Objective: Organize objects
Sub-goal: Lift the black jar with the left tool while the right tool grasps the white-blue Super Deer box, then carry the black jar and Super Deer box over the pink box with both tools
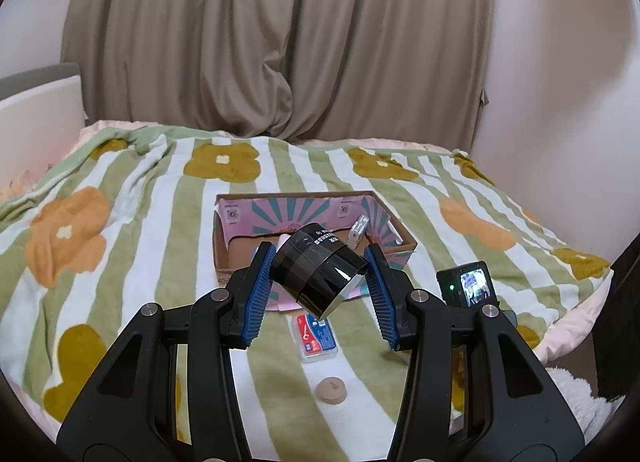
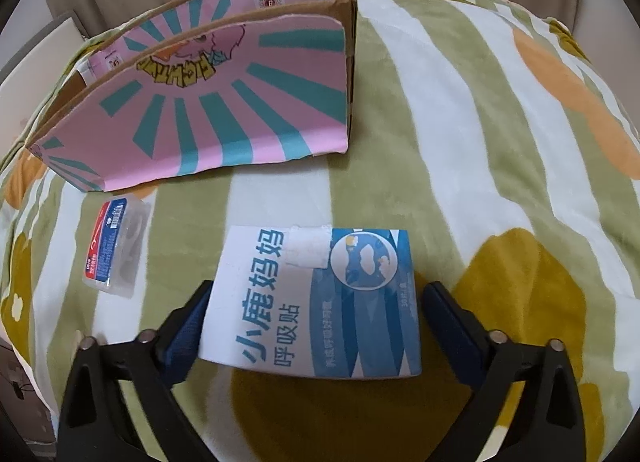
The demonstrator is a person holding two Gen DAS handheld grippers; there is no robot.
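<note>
My left gripper (image 1: 319,250) is shut on a black cylindrical jar (image 1: 316,274), held tilted in the air just in front of the open cardboard box (image 1: 224,258) with pink and teal rays. The same box (image 2: 240,110) stands at the upper left in the right wrist view. My right gripper (image 2: 320,288) points down over a white and blue carton (image 2: 320,302) lying flat on the blanket. Its jaws stand open on either side of the carton, with a gap at the right pad.
A clear plastic case with a red and blue label (image 1: 316,336) (image 2: 114,250) lies on the striped flower blanket (image 2: 460,122) near the box. A round wooden disc (image 1: 331,391) lies closer. A small white item (image 1: 359,228) rests inside the box. Curtains (image 1: 280,42) hang behind the bed.
</note>
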